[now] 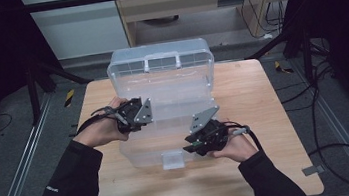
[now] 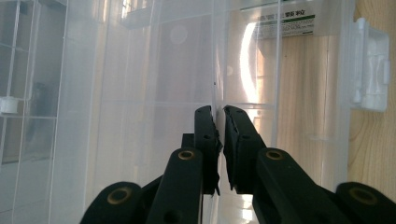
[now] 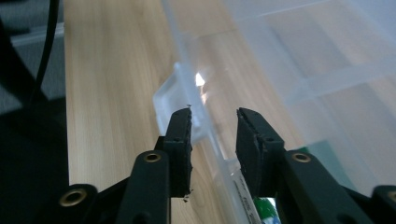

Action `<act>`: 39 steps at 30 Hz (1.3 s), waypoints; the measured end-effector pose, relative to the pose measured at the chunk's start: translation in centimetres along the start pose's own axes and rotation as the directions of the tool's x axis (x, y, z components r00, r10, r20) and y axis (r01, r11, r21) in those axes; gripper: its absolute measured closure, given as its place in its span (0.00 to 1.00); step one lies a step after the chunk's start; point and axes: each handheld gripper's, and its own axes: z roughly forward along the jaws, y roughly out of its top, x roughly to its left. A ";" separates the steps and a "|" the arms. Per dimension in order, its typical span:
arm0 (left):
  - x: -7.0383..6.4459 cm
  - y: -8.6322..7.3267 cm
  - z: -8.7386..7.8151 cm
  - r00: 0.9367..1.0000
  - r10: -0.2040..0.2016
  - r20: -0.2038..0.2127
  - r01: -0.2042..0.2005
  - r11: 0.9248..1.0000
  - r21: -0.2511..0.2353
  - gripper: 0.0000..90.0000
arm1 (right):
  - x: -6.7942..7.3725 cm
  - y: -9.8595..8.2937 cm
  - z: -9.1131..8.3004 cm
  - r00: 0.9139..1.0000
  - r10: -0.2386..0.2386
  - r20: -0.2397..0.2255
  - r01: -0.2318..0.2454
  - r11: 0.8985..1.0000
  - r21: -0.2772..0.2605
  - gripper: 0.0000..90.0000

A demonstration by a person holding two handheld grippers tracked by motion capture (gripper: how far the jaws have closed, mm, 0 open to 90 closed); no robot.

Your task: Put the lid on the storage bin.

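A clear plastic storage box (image 1: 134,156) stands on the wooden table (image 1: 263,97) with its lid (image 1: 157,55) swung up at the back. My left gripper (image 1: 137,117) reaches in over the box's left side. In the left gripper view its jaws (image 2: 219,135) are pressed together on a thin clear wall (image 2: 215,70) of the box. My right gripper (image 1: 192,146) is at the front right of the box. In the right gripper view it (image 3: 214,135) stands open, with one jaw on each side of the front rim (image 3: 219,140), close to the white latch (image 3: 169,100).
The front latch (image 1: 172,159) hangs at the middle of the box's near wall. A printed label (image 2: 285,21) lies under the box floor. Bare table shows right of the box and in front of it. Cables (image 1: 335,108) and metal rails lie on the floor around the table.
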 end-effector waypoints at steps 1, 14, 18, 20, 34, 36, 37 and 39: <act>0.0 0.0 0.0 1.000 0.000 0.000 0.000 1.000 -0.001 0.93 | -0.2 -0.2 -0.4 1.000 0.016 0.015 -0.016 1.000 -0.022 0.77; -0.1 -0.1 0.0 1.000 -0.006 0.002 0.006 1.000 -0.009 0.93 | -2.1 -1.2 -5.2 0.974 0.198 0.111 -0.150 0.929 -0.339 0.92; -0.1 -0.1 0.1 1.000 -0.007 0.005 0.007 1.000 -0.011 0.93 | -3.3 -1.3 -6.2 0.950 0.276 0.144 -0.191 0.882 -0.430 0.94; -0.1 -0.1 0.1 1.000 -0.006 0.006 0.006 1.000 -0.011 0.93 | -3.7 -1.3 -6.4 0.942 0.294 0.160 -0.197 0.874 -0.445 0.94; -0.3 -0.3 0.1 1.000 -0.013 0.019 0.014 1.000 -0.025 0.93 | -7.2 -2.3 -6.7 0.865 0.436 0.250 -0.270 0.823 -0.500 1.00; -0.4 -0.3 0.1 1.000 -0.016 0.022 0.017 0.999 -0.029 0.93 | -7.4 -2.4 -6.6 0.860 0.444 0.252 -0.278 0.821 -0.499 1.00; -0.4 -0.3 0.1 1.000 -0.015 0.023 0.016 0.999 -0.030 0.93 | -7.4 -2.4 -6.6 0.860 0.444 0.252 -0.278 0.821 -0.499 1.00; -0.4 -0.3 0.1 1.000 -0.012 0.025 0.013 0.999 -0.029 0.93 | -7.7 -2.4 -6.4 0.855 0.451 0.257 -0.285 0.821 -0.494 1.00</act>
